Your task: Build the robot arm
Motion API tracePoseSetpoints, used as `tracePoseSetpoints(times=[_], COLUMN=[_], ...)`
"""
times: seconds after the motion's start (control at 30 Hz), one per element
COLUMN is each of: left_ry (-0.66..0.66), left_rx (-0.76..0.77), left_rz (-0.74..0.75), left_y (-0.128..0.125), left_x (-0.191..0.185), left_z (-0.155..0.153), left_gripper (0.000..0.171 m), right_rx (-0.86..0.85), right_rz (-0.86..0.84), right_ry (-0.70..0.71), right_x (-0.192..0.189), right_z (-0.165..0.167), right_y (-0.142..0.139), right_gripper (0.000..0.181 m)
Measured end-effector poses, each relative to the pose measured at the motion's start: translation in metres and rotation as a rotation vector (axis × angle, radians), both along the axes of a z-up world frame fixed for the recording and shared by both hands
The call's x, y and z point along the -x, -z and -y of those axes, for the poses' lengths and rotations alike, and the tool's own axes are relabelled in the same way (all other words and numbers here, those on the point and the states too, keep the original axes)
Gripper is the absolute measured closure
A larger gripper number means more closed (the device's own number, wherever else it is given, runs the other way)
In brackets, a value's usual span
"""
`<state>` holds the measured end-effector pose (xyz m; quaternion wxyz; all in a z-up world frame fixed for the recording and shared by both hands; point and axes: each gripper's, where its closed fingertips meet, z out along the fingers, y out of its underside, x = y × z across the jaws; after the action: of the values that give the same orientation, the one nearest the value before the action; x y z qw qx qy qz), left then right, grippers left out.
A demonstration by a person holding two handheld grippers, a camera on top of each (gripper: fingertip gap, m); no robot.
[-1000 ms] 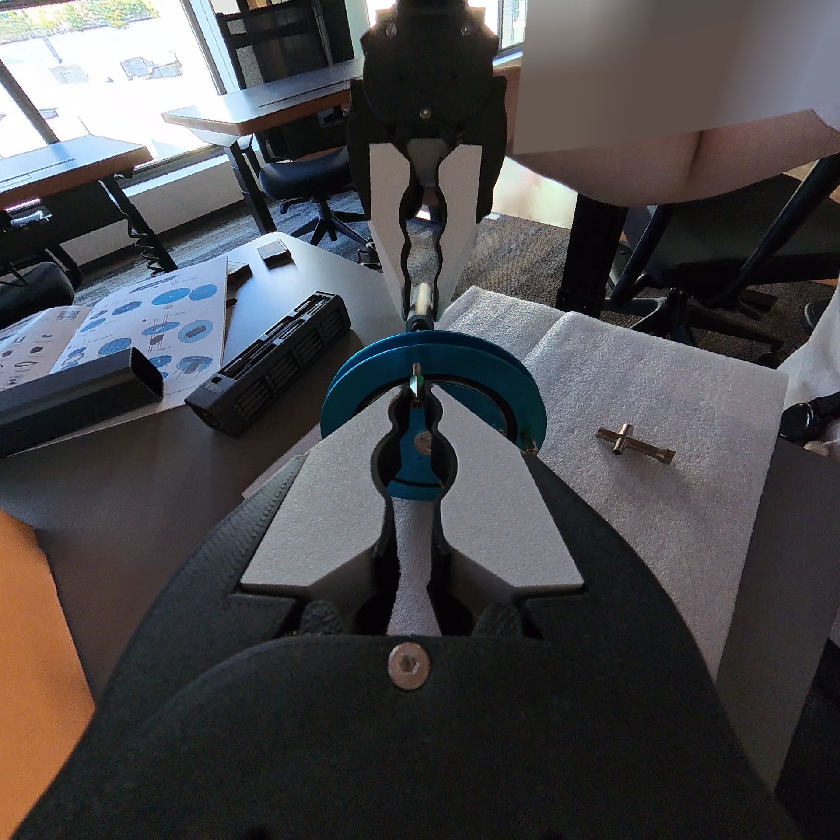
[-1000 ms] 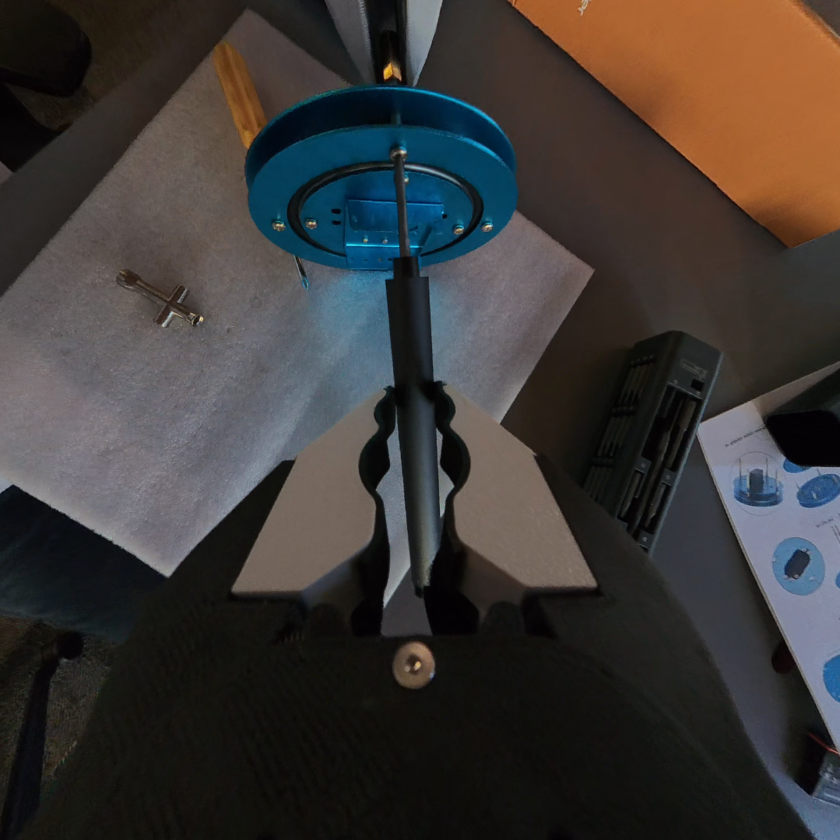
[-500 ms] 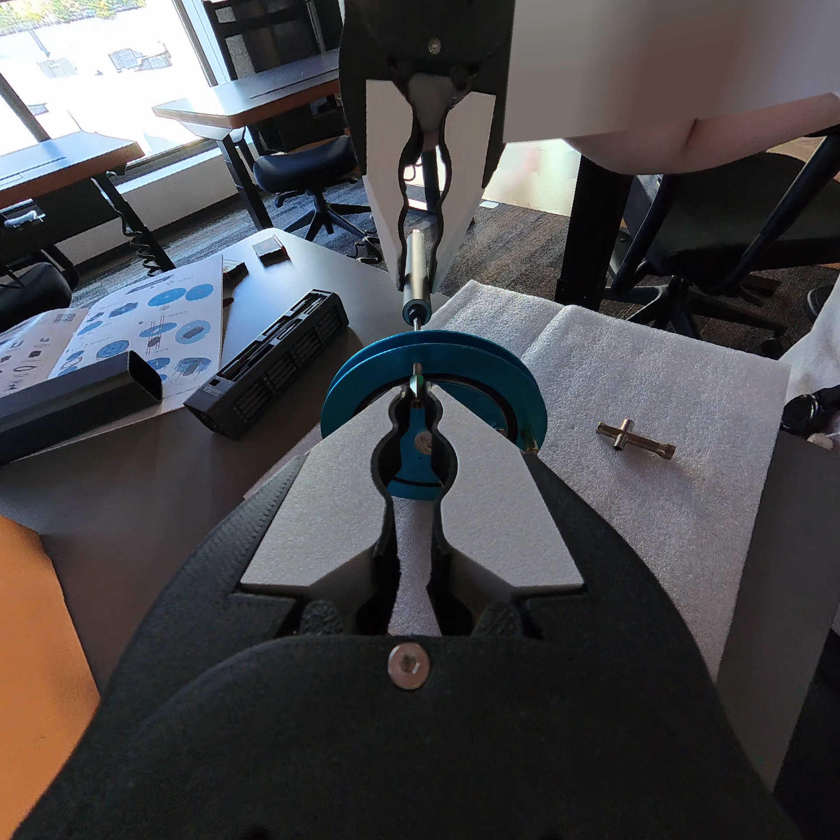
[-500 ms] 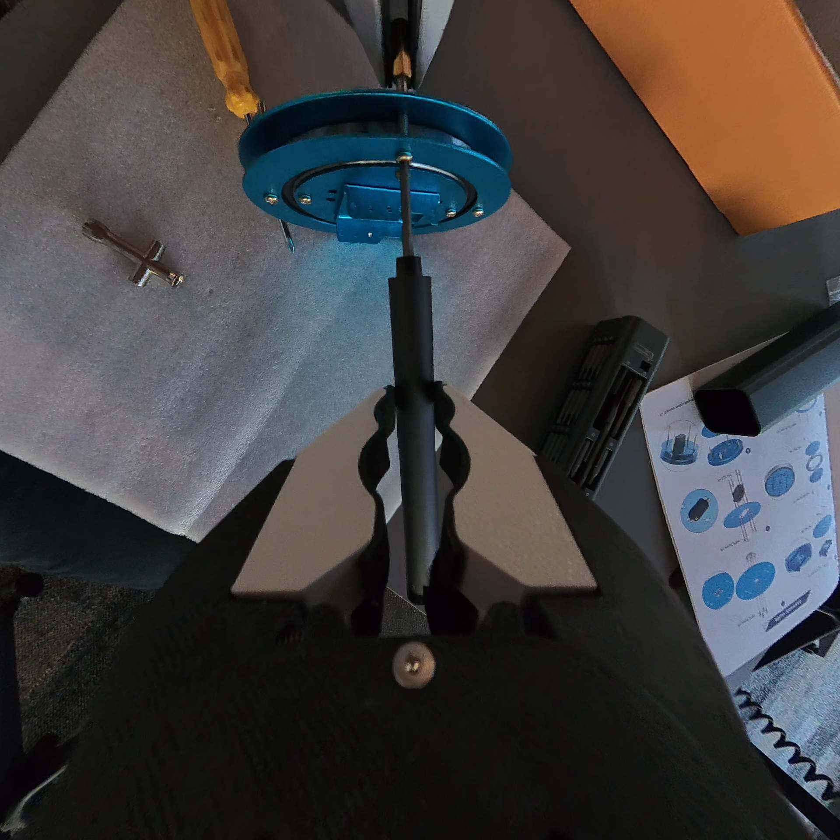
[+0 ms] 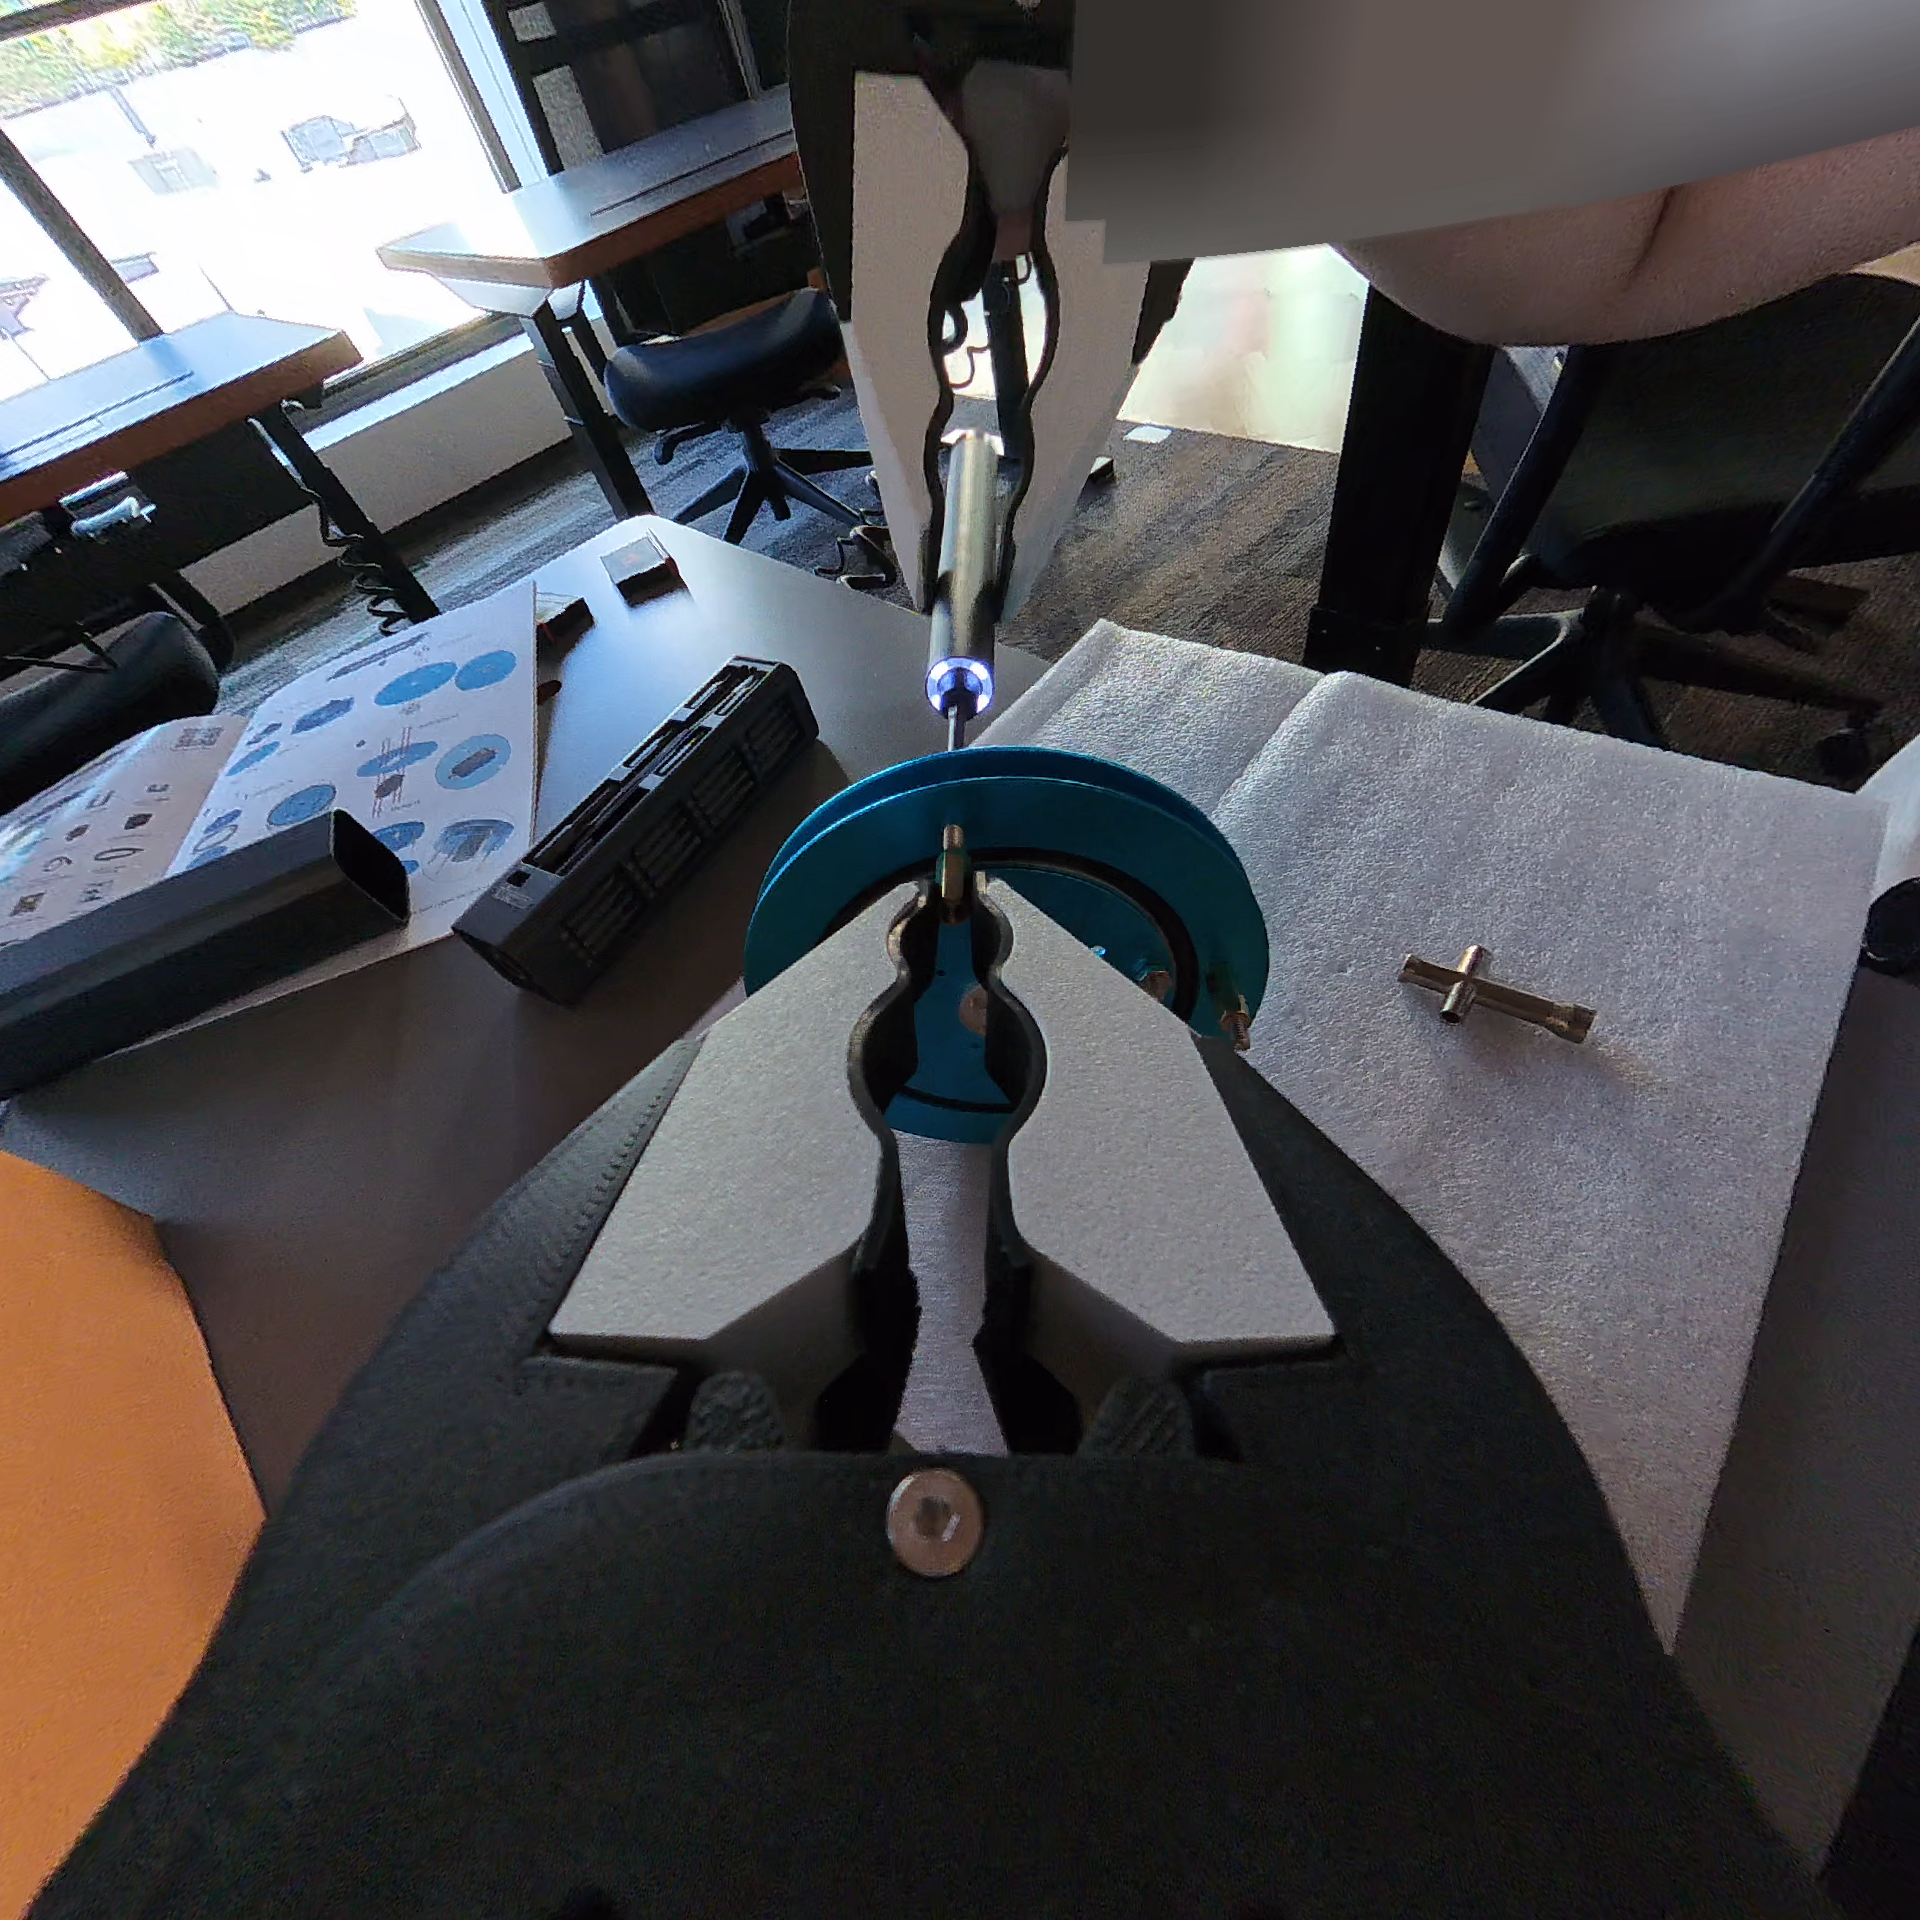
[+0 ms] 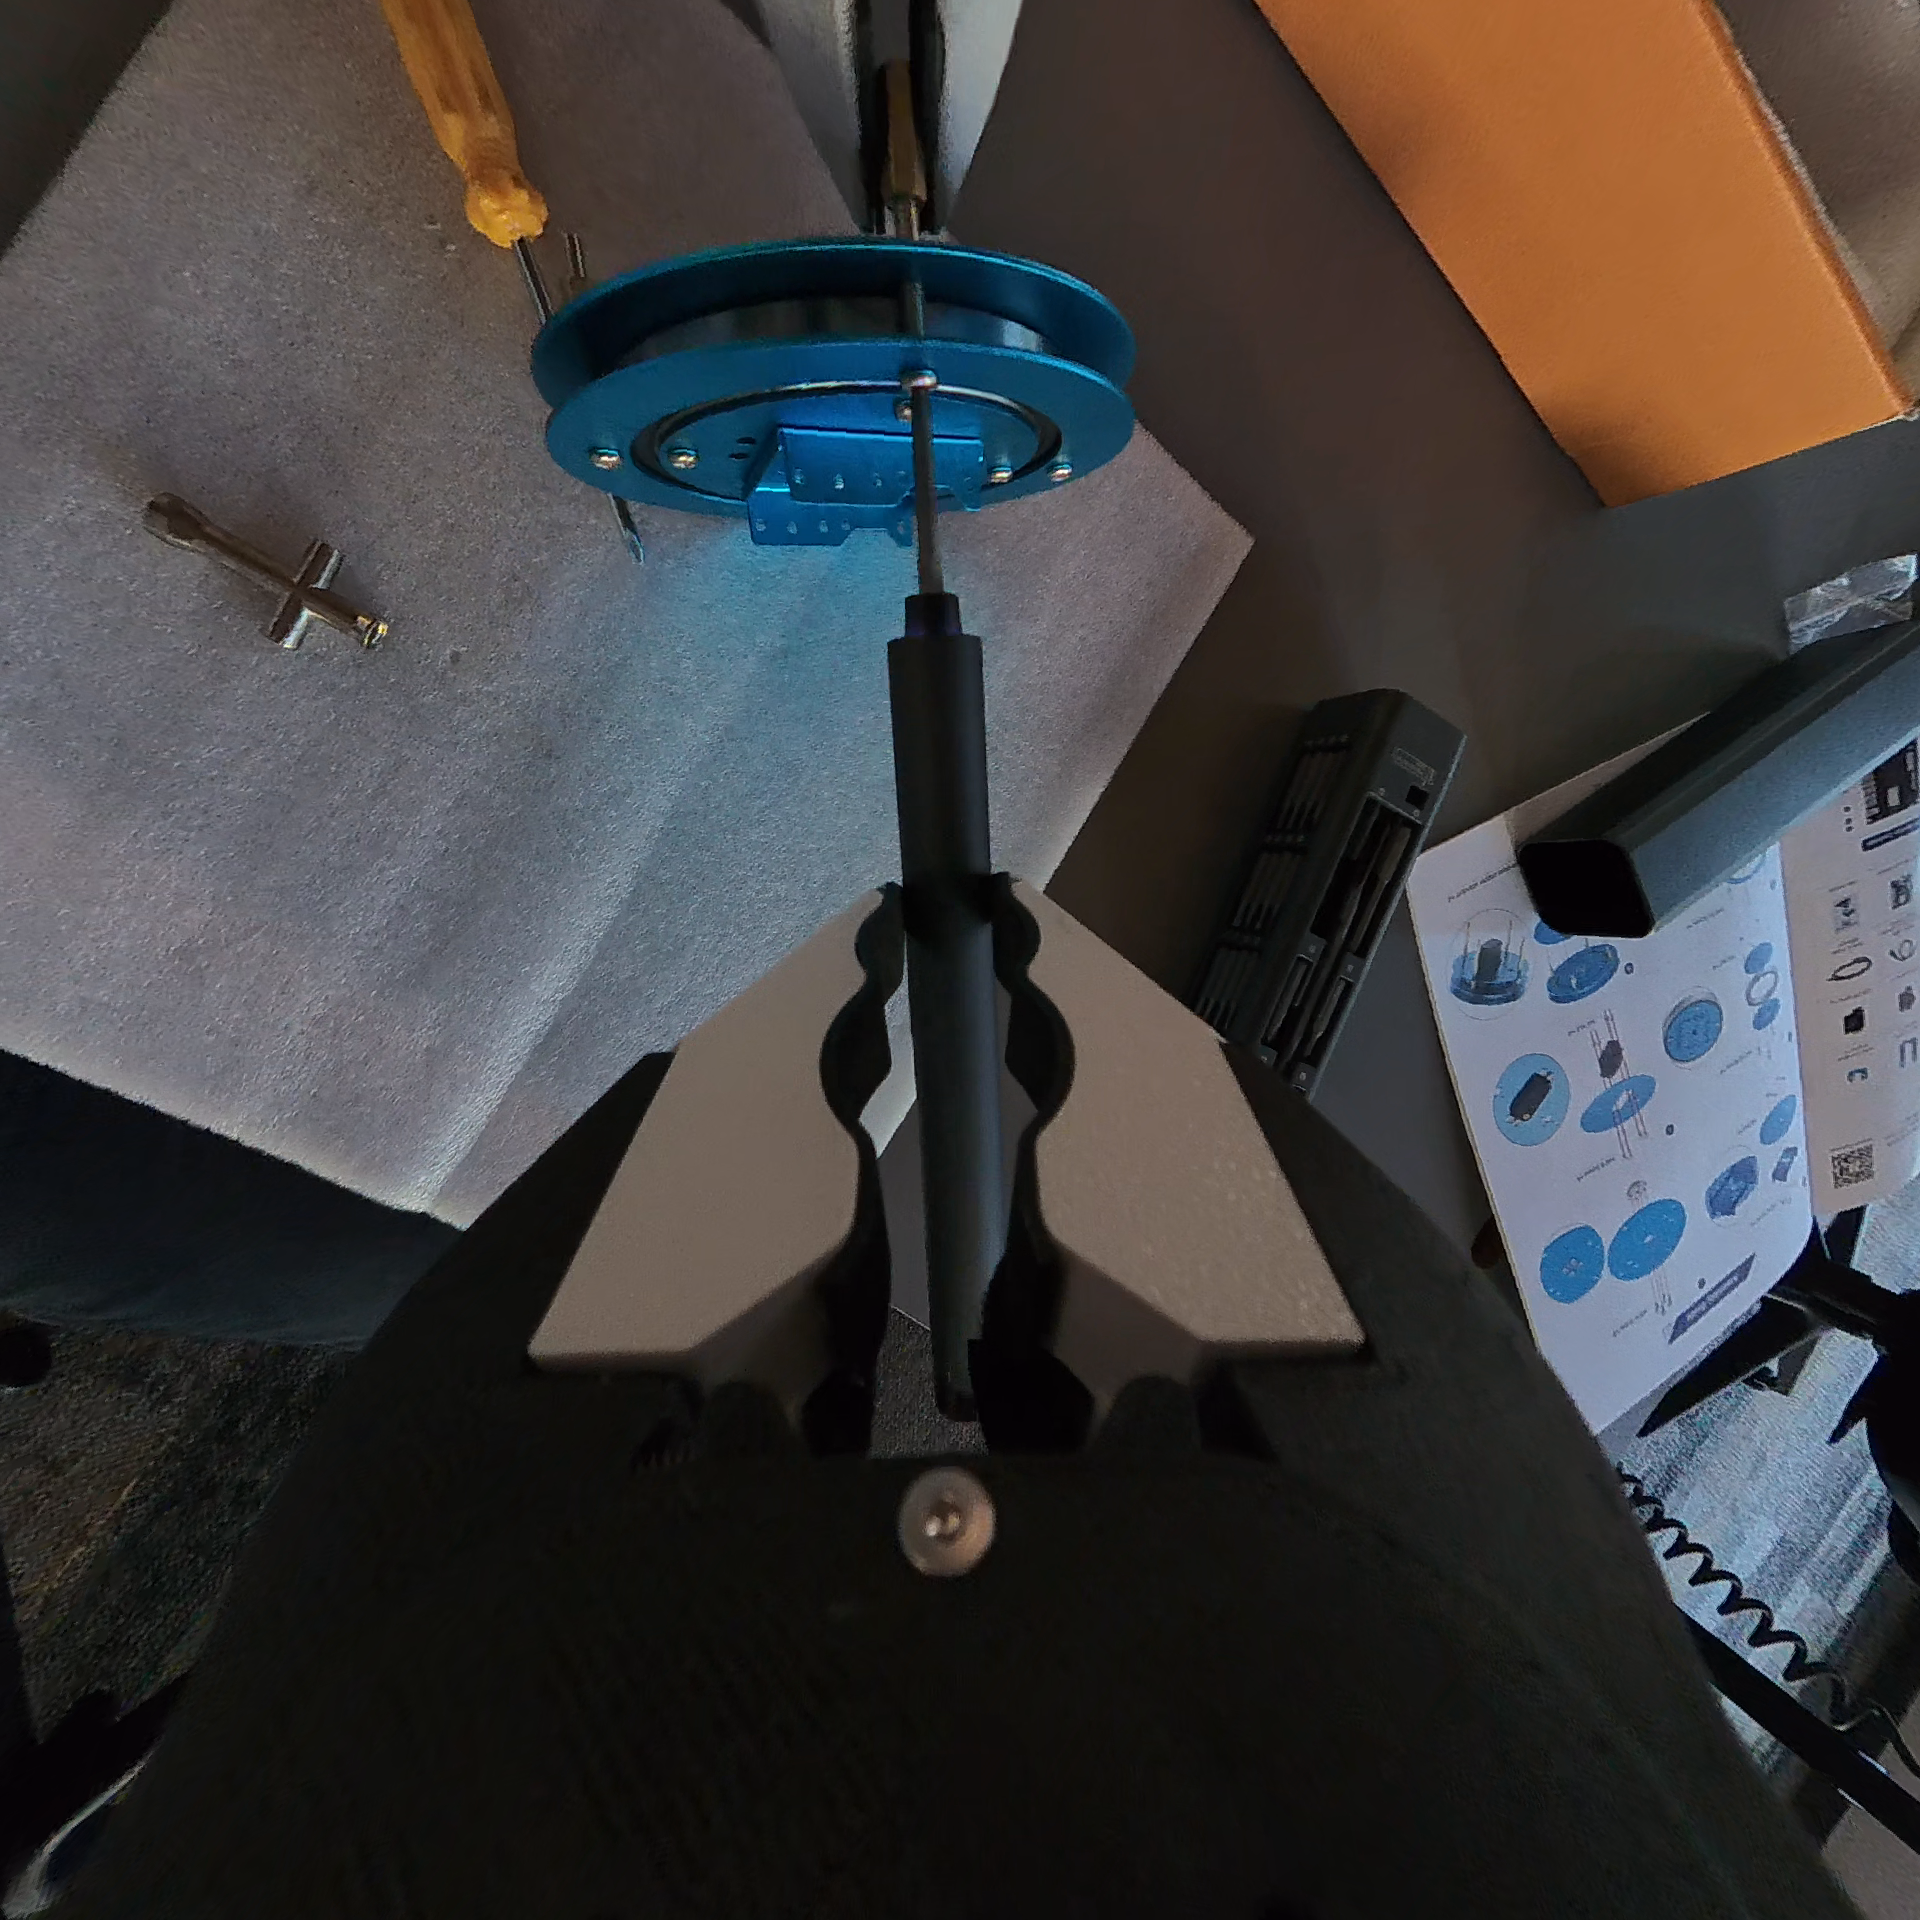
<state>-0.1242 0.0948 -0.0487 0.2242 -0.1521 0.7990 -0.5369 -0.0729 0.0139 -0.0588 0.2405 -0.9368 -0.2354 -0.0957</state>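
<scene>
A blue two-disc metal assembly (image 5: 1049, 821) stands on edge over white foam (image 5: 1507, 852). My left gripper (image 5: 951, 906) is shut on a brass standoff (image 5: 951, 868) at the disc's rim and holds the assembly. My right gripper (image 6: 943, 896) is shut on a dark electric screwdriver (image 6: 935, 790). The screwdriver's thin bit reaches a screw (image 6: 920, 380) on the rim of the blue assembly (image 6: 727, 416). In the left wrist view the screwdriver (image 5: 966, 540) comes down from above with a lit ring at its nose. The left gripper's fingers (image 6: 831, 94) show at the top of the right wrist view.
A metal cross wrench (image 5: 1491, 997) and a yellow-handled screwdriver (image 6: 462, 135) lie on the foam. A black bit case (image 5: 644, 831), a dark square tube (image 5: 197, 935) and a picture sheet (image 5: 416, 717) lie to the left. An orange box (image 6: 1558, 208) lies nearby. Chairs and desks stand beyond. There is about 11 centimeters between the tips of the two grippers. My left tips are about 20 centimeters from the black bit case (image 5: 644, 831), my right tips only 15 centimeters. The right camera catches it too, in the right wrist view (image 6: 1301, 897).
My right gripper has drawn up and back from the blue assembly, with the bit still at the rim screw. The screwdriver's nose ring has lit up. The left gripper has stayed put.
</scene>
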Motion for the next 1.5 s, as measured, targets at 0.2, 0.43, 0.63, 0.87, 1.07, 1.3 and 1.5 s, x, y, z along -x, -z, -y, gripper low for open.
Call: tracePoseSetpoints(times=[0.2,0.43,0.63,0.87,1.07,1.3,1.5], left_ry=[-0.004,-0.002,-0.010,-0.006,-0.032,-0.047,-0.056], left_rx=[-0.045,-0.081,-0.100,-0.109,-0.125,-0.165,-0.205], left_rz=[0.039,0.048,0.061,0.048,0.075,0.105,0.120], left_y=[0.000,0.002,0.002,0.002,0.002,0.002,0.002], left_x=[0.000,0.000,-0.001,0.000,-0.003,-0.004,-0.002], left_z=[-0.001,0.002,0.002,0.003,0.001,0.001,0.006], left_gripper=[0.168,0.168,0.168,0.168,0.168,0.168,0.168], right_rx=[-0.007,-0.012,-0.028,-0.037,-0.031,-0.062,-0.066], right_rz=[-0.019,-0.014,0.010,0.050,-0.014,0.019,0.034], right_ry=[-0.004,0.004,-0.010,-0.016,-0.004,-0.051,-0.135], right_x=[0.004,0.001,0.002,0.000,0.003,0.002,-0.008], right_z=[0.002,0.001,0.001,0.002,0.003,0.002,0.000], right_y=[-0.002,0.000,-0.002,-0.004,-0.001,-0.008,-0.004], right_gripper=[0.166,0.166,0.166,0.166,0.166,0.166,0.166])
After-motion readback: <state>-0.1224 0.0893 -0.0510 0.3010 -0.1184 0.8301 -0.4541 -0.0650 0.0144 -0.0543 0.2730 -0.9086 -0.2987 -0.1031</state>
